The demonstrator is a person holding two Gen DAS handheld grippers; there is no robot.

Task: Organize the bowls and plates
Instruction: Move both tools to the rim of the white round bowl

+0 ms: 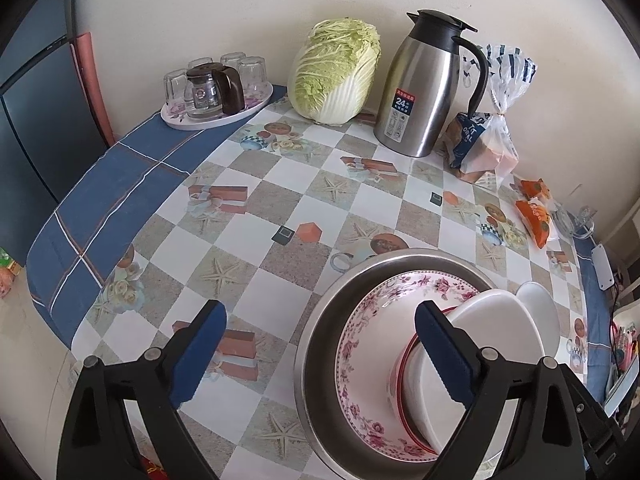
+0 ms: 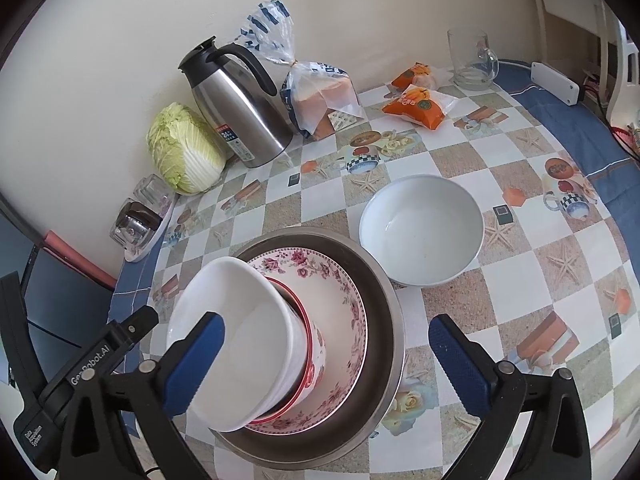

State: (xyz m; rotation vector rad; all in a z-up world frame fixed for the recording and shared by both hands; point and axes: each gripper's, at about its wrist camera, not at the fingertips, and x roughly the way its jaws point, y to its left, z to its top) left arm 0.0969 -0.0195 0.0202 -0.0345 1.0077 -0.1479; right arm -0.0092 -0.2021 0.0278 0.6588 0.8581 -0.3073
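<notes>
- Centrally, near edge of table (image 2: 460, 152): steel basin (image 2: 380, 284) holding floral plate (image 2: 344, 280), red-rimmed bowl (image 2: 316, 344) and tilted white bowl (image 2: 236, 336).
- Right: separate white bowl (image 2: 420, 228), just beside the basin.
- Left hand-held gripper (image 1: 320, 344): jaws apart, empty.
- Right hand-held gripper (image 2: 326, 354): jaws apart, gripping nothing.

A: Along the desk's (image 1: 280, 208) far edge by the wall, a napa cabbage (image 1: 334, 70) beside the steel thermos jug (image 1: 424, 84).

B: And the bread bag (image 2: 320, 96), knotted at the top, sits just past the jug!

A: Left far corner: an oval tray (image 1: 218, 114) carrying upturned glasses (image 1: 252, 70) and a small glass teapot (image 1: 210, 88).

B: Right side now. Two orange snack packets (image 2: 418, 106), then a clear glass mug (image 2: 472, 58) near the far right corner, a white power strip (image 2: 554, 82) beyond it.
</notes>
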